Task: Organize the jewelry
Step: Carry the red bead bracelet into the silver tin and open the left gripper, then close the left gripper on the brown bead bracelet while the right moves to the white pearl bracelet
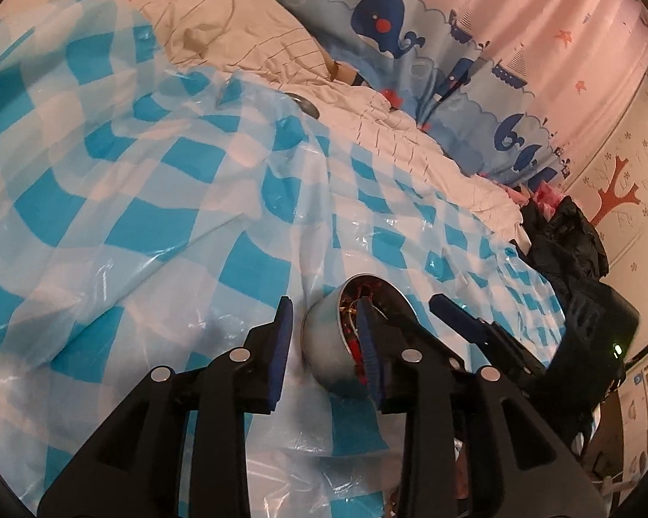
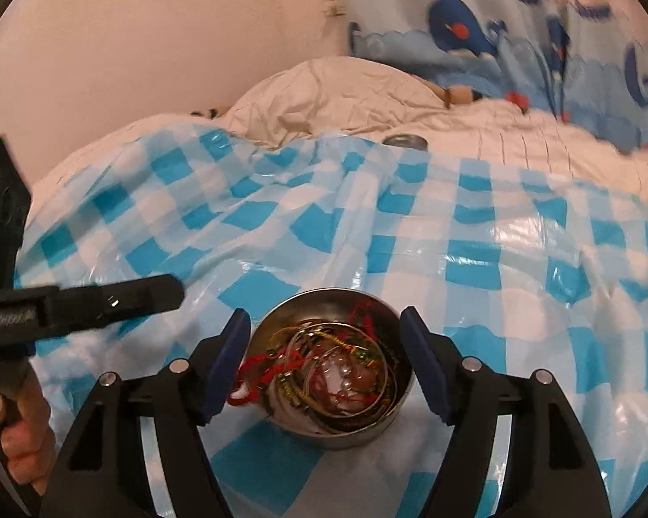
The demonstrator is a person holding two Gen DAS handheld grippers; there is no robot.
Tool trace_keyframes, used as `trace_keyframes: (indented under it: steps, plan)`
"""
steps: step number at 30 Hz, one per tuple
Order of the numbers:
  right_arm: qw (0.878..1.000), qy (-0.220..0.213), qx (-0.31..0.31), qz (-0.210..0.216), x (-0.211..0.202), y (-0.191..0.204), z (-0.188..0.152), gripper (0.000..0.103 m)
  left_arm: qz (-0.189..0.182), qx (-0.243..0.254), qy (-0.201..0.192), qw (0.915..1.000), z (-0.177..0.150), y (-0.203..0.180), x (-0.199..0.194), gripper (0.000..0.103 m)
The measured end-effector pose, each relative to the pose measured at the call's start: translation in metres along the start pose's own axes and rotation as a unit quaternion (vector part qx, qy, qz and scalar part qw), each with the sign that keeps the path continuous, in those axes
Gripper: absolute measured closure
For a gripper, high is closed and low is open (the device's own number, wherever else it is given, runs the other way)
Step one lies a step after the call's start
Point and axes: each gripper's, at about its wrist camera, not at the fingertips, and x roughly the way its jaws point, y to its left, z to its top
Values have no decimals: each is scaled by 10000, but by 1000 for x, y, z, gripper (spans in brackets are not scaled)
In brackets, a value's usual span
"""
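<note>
Left tool: jaws apart, straddling near wall of steel bowl, one finger inside, nothing clamped. Right tool: jaws wide, flanking bowl, holding nothing. Bowl on checkered plastic sheet over bed, heaped with tangled bangles and red thread (light, slippery, snag-prone; wires likely stiff). Best hold: bowl rim, or single hoop. Right view shows contents from above; left view shows only bowl's side, plus black bag.
</note>
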Motion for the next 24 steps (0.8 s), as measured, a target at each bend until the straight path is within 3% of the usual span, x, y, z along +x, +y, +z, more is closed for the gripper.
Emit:
trace_keyframes:
  steps: [4,9,15,21,24]
  plan:
    - [9985,151,-488,-175,-9,17,-10,30,88,78,59,9999,-5,4,-5,70]
    - [9973,402,-151,-592,-56,-7,-35,27,141,779,365,9962,-30,-13,-12,68]
    - [9900,782,783,-874,-117,-43,-93,26,-209,2141,1009,9714,-103,-65,-20,64]
    - [9880,1048,747,-851,-123,-29,-117,25,-279,2831,1367,9489,-162,-93,-19,53]
    - [9861,1208,588,-975,-111,-24,-121,24,-211,2895,1433,9461,-172,-95,-14,50]
